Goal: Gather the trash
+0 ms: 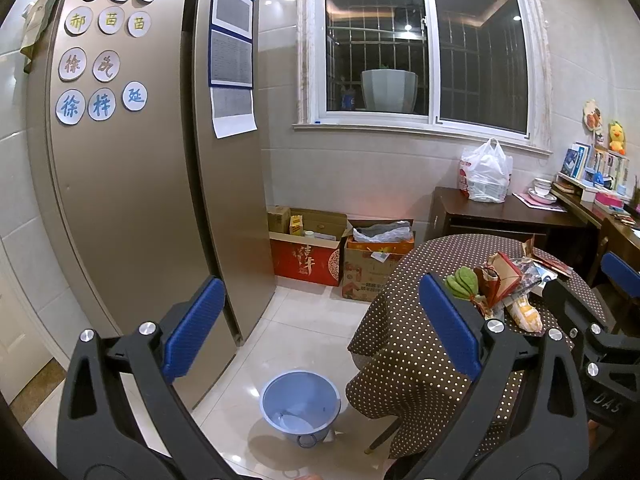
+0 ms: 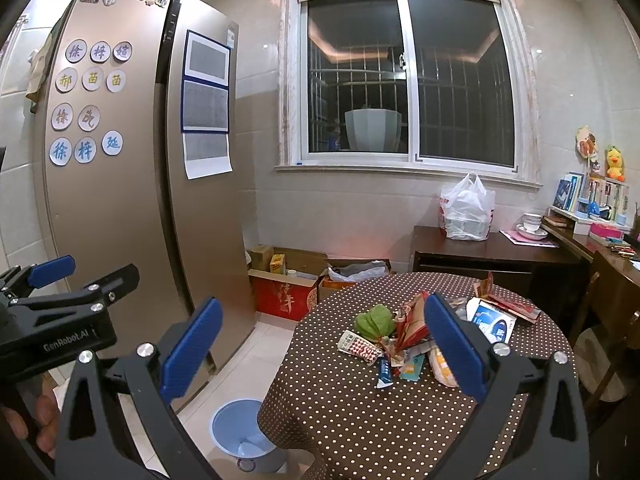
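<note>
from the left wrist, the left claw (image 1: 320, 328) hangs with its jaws spread wide and nothing between them, the pads (image 1: 196, 328) ribbed blue on black arms. straight below it on the pale glossy tiles sits a round light-blue plastic bin (image 1: 300, 406); something pale lies in the bottom, too dim to name. the trash (image 1: 500, 288) is heaped on a round table (image 1: 404, 344) off to its right, under a brown dotted cloth. the right pad cuts off the near edge of the heap, so only green leaves, a crumpled red paper and a yellow wrapper show. the right claw's black frame pokes in at the far right edge, mostly cropped. a tall bronze fridge (image 1: 132, 184) fills its left.

from the right wrist, the right claw (image 2: 324, 344) is just as wide apart and bare. the trash (image 2: 400, 336) lies ahead between the pads: leaves (image 2: 374, 322), folded red paper, a small blue-white tube (image 2: 385, 372), a blue-white packet, partly behind the right pad. the bin (image 2: 240, 432) sits low, its right rim tucked under the cloth. the left claw (image 2: 60, 276) juts in at left, its tips hard to read.
</note>
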Motion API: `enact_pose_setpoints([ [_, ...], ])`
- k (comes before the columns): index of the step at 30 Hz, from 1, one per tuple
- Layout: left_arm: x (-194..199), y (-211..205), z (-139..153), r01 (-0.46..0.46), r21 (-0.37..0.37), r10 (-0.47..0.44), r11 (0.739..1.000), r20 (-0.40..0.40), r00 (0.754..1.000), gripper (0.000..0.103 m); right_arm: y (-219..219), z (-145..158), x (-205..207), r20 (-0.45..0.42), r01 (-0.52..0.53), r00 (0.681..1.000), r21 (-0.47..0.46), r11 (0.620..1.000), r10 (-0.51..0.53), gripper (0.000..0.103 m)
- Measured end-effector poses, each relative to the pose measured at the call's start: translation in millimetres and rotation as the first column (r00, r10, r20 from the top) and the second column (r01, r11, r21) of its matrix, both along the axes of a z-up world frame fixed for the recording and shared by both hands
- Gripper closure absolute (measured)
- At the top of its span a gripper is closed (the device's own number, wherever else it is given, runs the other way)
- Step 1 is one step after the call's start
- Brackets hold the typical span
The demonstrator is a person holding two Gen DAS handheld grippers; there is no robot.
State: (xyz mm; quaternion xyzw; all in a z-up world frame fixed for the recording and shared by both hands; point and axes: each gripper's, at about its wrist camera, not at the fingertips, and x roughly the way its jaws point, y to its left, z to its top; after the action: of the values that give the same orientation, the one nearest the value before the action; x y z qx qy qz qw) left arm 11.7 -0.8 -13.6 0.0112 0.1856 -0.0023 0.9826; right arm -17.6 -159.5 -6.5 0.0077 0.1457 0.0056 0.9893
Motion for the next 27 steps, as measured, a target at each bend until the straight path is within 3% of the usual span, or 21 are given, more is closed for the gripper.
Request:
enact_pose_setpoints([
  [27,1.5,2.1,2.4,0.001,0.000,-0.001,1.000,-0.002,1.000,0.007,3.5,-2.5,1.5,-0.008,-0.013,1.000,0.004,1.000,0.013,0.004],
])
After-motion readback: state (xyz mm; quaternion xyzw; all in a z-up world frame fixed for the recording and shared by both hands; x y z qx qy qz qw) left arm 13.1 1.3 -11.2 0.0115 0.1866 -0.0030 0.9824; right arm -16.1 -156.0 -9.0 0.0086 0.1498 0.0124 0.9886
